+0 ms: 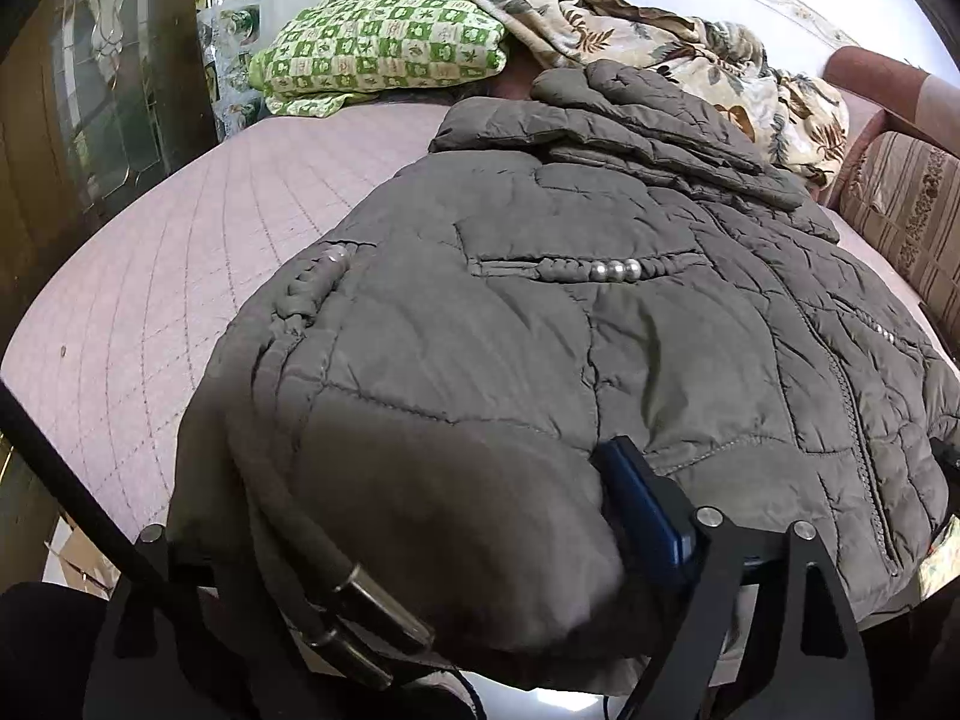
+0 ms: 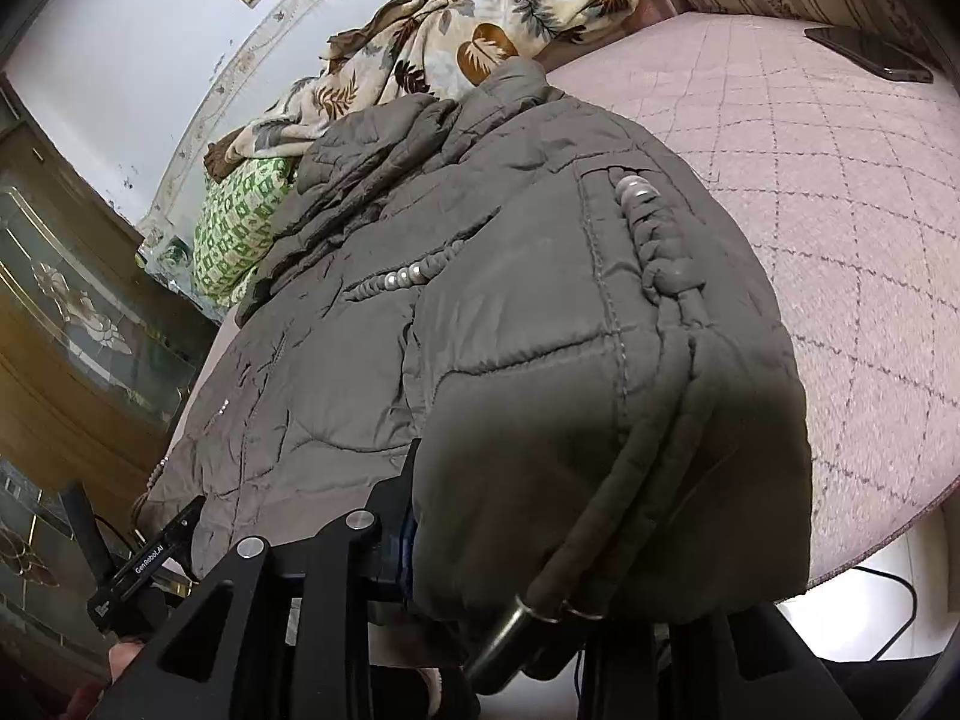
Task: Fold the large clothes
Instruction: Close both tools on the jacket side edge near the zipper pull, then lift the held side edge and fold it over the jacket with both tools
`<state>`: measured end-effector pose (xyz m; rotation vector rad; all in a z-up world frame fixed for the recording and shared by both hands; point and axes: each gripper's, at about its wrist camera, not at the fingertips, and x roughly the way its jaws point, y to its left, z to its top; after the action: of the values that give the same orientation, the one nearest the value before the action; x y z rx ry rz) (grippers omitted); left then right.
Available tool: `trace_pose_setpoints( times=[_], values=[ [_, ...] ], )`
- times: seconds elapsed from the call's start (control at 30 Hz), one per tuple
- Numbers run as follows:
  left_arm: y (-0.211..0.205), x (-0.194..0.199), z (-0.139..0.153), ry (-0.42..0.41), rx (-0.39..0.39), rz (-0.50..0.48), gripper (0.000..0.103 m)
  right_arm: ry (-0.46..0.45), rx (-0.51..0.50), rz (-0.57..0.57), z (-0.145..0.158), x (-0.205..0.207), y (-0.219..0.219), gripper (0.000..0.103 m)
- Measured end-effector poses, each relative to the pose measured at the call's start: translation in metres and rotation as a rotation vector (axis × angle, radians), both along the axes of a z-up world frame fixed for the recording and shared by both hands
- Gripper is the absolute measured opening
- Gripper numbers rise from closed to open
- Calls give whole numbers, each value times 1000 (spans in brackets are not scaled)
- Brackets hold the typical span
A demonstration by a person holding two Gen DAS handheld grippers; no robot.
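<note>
A grey quilted puffer jacket [image 1: 540,330] lies spread on the pink quilted bed [image 1: 180,240], with braided cords and pearl beads on its pockets. My left gripper [image 1: 480,540] is shut on the jacket's near hem corner; the blue pad of one finger [image 1: 642,498] shows beside the bunched fabric. In the right wrist view the same jacket [image 2: 510,300] fills the middle, and my right gripper [image 2: 510,540] is shut on its other near hem corner, fabric draped over the fingers. A cord with metal ends [image 2: 522,618] hangs from the hem.
A green checked pillow [image 1: 378,48] and a leaf-print blanket [image 1: 660,42] lie at the bed's far end. A striped headboard [image 1: 900,210] is on the right. A phone [image 2: 870,54] lies on the bed [image 2: 840,240]. A wooden glass-door cabinet [image 2: 72,300] stands on the left.
</note>
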<state>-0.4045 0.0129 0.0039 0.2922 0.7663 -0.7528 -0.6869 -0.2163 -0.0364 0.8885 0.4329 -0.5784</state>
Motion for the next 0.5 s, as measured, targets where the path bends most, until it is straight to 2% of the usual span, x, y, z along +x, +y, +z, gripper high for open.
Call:
trace_pose_setpoints(
  times=[0.07, 0.17, 0.27, 0.33, 0.4, 0.5],
  values=[
    [0, 0, -1, -1, 6, 4, 88, 10, -7, 4, 1, 1, 1, 32],
    [0, 1, 0, -1, 11, 0, 88, 43, -57, 11, 5, 4, 6, 25],
    [-1, -7, 3, -41, 9, -40, 69, 92, -125, 19, 12, 9, 12, 22],
    [-4, -15, 6, -89, 15, -61, 46, 121, -164, 20, 14, 13, 16, 21],
    [-7, -22, 8, -120, 16, -96, 34, 156, -219, 25, 19, 17, 22, 19],
    [-8, -26, 11, -145, 8, -112, 27, 178, -261, 26, 22, 19, 24, 18]
  ],
)
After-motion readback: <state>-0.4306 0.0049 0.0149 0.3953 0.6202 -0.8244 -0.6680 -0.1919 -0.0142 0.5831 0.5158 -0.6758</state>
